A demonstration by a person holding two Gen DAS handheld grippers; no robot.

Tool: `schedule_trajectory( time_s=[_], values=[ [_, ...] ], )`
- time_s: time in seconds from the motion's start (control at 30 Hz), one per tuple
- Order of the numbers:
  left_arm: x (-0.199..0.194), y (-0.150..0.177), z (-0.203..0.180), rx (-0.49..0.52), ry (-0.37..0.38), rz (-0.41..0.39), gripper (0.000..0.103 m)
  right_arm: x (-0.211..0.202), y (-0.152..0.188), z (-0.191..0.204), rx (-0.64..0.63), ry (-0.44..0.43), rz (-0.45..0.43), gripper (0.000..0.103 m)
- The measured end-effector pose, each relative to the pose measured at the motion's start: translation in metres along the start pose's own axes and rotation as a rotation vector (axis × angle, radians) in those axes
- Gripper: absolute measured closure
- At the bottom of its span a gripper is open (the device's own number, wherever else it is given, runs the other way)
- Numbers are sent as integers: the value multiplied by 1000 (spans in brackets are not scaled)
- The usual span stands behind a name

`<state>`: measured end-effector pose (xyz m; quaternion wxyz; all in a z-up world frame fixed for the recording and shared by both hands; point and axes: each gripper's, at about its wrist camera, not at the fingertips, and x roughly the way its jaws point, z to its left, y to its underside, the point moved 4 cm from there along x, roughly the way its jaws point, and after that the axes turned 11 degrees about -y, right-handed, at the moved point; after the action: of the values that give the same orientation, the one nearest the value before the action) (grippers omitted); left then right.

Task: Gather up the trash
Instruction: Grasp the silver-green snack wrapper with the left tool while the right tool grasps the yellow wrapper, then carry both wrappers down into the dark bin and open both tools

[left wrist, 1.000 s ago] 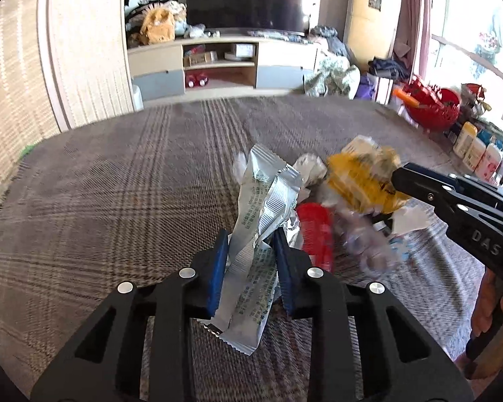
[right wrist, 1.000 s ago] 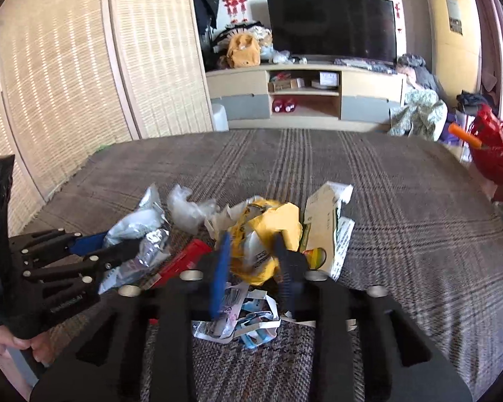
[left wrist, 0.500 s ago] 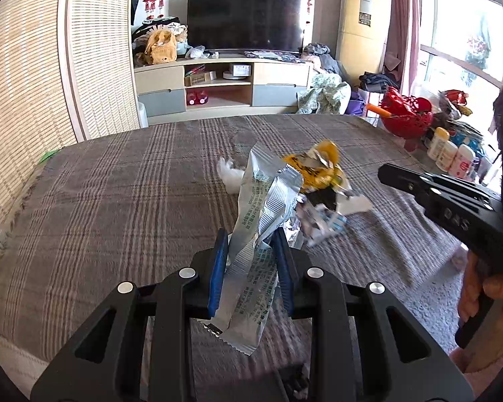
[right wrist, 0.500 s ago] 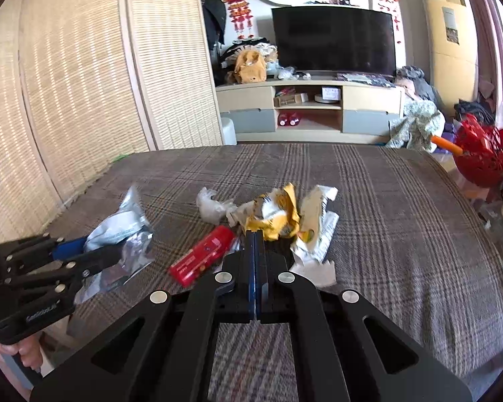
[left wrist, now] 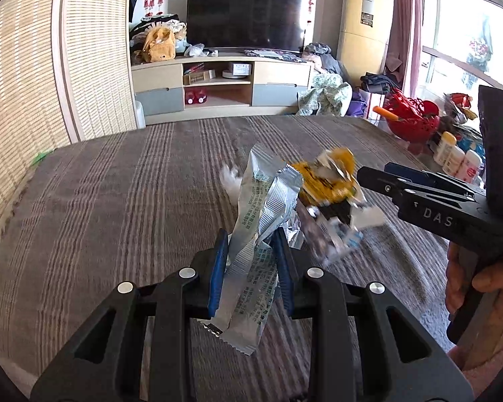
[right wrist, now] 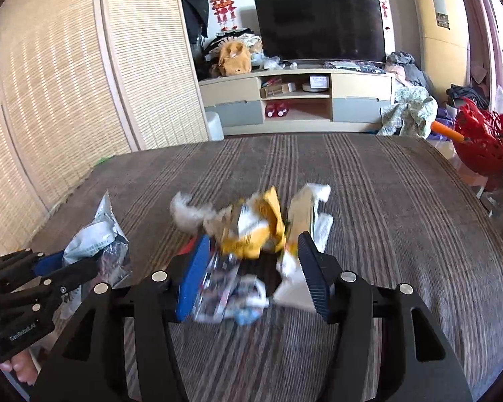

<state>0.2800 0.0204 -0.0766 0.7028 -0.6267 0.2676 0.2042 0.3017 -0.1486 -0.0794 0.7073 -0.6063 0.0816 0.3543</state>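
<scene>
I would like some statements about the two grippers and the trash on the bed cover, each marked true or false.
1. The left gripper is shut on the silver wrapper. True.
2. The right gripper is fully shut with nothing near it. False: its jaws are opening, with the yellow wrapper and other blurred scraps between the fingers.
3. The trash pile lies on a striped brown cover. True.
4. The television is showing a bright picture. False: its screen is dark.
5. A red basket stands to the right of the cover. True.
</scene>
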Motion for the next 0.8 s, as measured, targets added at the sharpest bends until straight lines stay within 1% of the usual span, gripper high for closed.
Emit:
schedule_trajectory(
  time_s=[0.07,0.27,0.33,0.37,0.4,0.43,0.5,0.6,0.7,0.8],
  values=[
    [11,-7,2,-5,8,-1,77,11,-5,-3,-7,2,5,42],
    [35,-16,3,-8,29,10,77,45,-12,0,-31,-20,34,42],
    [40,-15,4,-9,33,17,77,56,-7,1,-39,-28,66,42],
    [42,-15,4,-10,33,21,77,62,-3,1,-40,-28,84,44],
    [44,-14,4,-12,34,28,77,67,4,1,-42,-22,110,56],
    [44,-13,3,-12,33,32,77,69,7,1,-44,-12,121,59],
    [41,-10,3,-11,29,36,77,64,11,0,-43,-15,115,64],
    [28,-7,3,-11,4,26,77,44,8,2,-43,-26,88,65],
    [7,-6,-1,-18,-3,6,77,12,4,7,-52,-36,46,65],
    [-20,1,-9,-13,-6,-17,77,-31,3,15,-63,-44,-6,65]
  ],
)
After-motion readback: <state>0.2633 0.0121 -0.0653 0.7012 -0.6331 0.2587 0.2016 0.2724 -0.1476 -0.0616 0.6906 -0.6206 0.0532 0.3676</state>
